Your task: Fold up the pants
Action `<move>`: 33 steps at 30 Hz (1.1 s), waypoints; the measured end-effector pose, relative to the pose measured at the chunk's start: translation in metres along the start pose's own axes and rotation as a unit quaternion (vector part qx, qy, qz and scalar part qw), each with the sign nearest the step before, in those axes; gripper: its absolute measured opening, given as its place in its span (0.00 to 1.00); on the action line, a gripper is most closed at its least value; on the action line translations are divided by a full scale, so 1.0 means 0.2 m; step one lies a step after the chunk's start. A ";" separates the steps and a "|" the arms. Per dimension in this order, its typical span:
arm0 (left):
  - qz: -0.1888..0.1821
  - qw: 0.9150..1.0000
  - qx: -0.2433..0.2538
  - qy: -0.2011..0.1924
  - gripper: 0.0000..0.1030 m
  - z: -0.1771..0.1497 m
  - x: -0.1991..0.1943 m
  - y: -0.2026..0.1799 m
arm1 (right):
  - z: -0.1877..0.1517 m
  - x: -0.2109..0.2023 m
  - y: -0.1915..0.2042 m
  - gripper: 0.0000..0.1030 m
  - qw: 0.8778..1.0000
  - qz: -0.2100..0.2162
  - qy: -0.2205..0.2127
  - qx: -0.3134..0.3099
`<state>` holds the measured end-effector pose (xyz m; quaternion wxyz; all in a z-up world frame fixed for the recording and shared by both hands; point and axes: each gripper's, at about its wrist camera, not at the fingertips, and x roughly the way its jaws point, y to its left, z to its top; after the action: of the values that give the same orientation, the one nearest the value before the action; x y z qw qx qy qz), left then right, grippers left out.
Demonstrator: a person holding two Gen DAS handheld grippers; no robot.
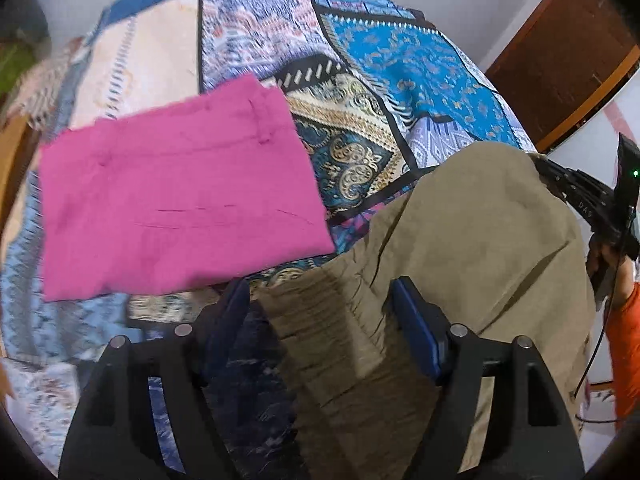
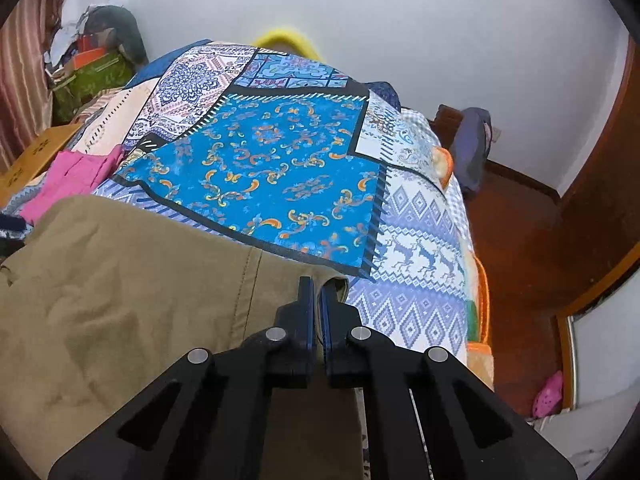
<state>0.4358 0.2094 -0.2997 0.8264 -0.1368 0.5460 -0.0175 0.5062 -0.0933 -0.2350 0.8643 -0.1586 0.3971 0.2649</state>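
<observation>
Khaki pants lie on a patterned bedspread. In the left wrist view my left gripper is open, its jaws wide apart on either side of the gathered elastic waistband. In the right wrist view my right gripper is shut on the edge of the khaki pants near a seam. The right gripper also shows in the left wrist view, partly hidden behind the raised khaki cloth.
Folded pink pants lie on the bed to the left of the khaki ones; they show in the right wrist view too. A wooden door stands at the right. Clutter sits beyond the bed's far left corner.
</observation>
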 end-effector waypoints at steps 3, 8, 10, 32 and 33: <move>-0.006 1.000 -0.006 0.005 0.55 0.03 0.01 0.00 | 0.00 0.02 0.01 0.03 1.000 -0.004 0.000 -0.003; 0.055 0.996 0.047 -0.050 0.48 0.05 -0.15 -0.10 | 0.04 -0.06 0.01 0.03 0.999 -0.027 -0.032 -0.020; 0.081 0.991 0.066 -0.087 0.48 0.06 -0.25 -0.14 | 0.07 -0.11 -0.01 0.03 0.998 -0.036 -0.051 -0.019; 0.133 0.957 0.157 -0.206 0.48 -0.28 -0.82 -0.50 | -0.07 -0.93 -0.05 0.03 0.986 0.000 -0.157 0.058; 0.133 0.956 0.160 -0.209 0.48 -0.32 -0.84 -0.51 | -0.10 -0.98 -0.05 0.03 0.985 0.004 -0.159 0.063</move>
<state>0.3219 0.1279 -0.1466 0.9278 0.0702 0.3648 0.0346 0.3929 -0.1761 -0.0965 0.9237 -0.0580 0.2708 0.2649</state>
